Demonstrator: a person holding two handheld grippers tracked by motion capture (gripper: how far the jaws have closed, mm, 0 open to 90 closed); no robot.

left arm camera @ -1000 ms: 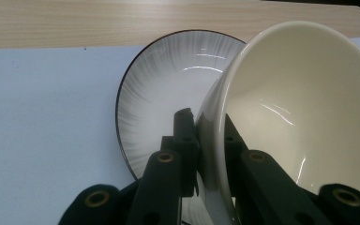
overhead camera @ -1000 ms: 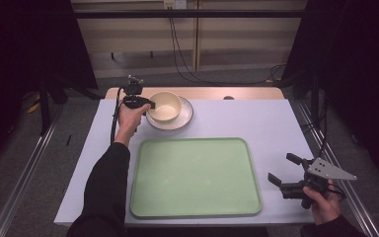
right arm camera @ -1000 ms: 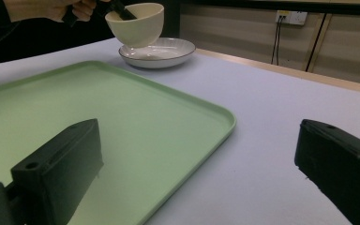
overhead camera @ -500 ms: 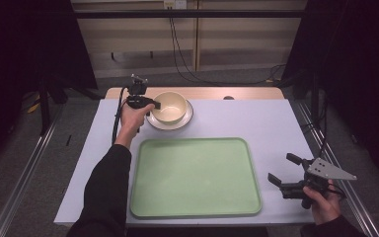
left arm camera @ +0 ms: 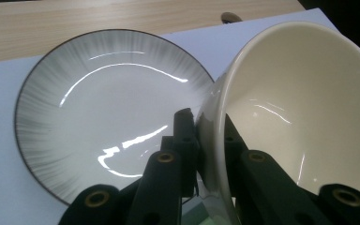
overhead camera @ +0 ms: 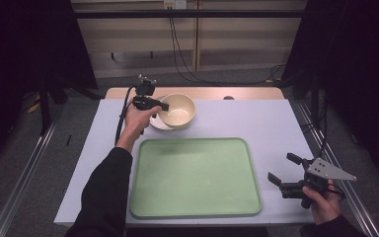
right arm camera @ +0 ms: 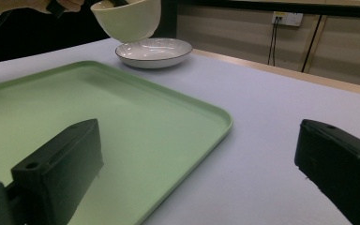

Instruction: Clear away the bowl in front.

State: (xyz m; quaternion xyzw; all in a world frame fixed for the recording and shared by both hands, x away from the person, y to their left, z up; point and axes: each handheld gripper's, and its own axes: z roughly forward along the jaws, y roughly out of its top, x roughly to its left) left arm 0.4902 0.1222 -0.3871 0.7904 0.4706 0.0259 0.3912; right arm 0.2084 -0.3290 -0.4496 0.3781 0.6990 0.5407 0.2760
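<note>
A cream bowl [overhead camera: 177, 110] [left arm camera: 304, 108] [right arm camera: 127, 18] hangs tilted in the air above a white plate [overhead camera: 157, 122] [left arm camera: 108, 108] [right arm camera: 153, 51] with a dark rim and grey streaks. My left gripper [overhead camera: 164, 105] [left arm camera: 209, 123] is shut on the bowl's near rim, one jaw inside and one outside. A pale green tray [overhead camera: 195, 177] [right arm camera: 98, 126] lies empty in the middle of the table. My right gripper [overhead camera: 282, 169] [right arm camera: 201, 164] rests open near the table's front right, beside the tray's right edge, with nothing between its jaws.
The white tabletop [overhead camera: 271, 123] ends at a wooden strip [overhead camera: 212, 93] along the far edge. Cables [overhead camera: 182, 49] hang behind the table, and dark curtains stand at both sides. A metal rail [overhead camera: 24, 168] runs along the floor at the left.
My left gripper has lifted the bowl off the plate and carried it a little to the right and toward the tray. The right gripper has stayed put.
</note>
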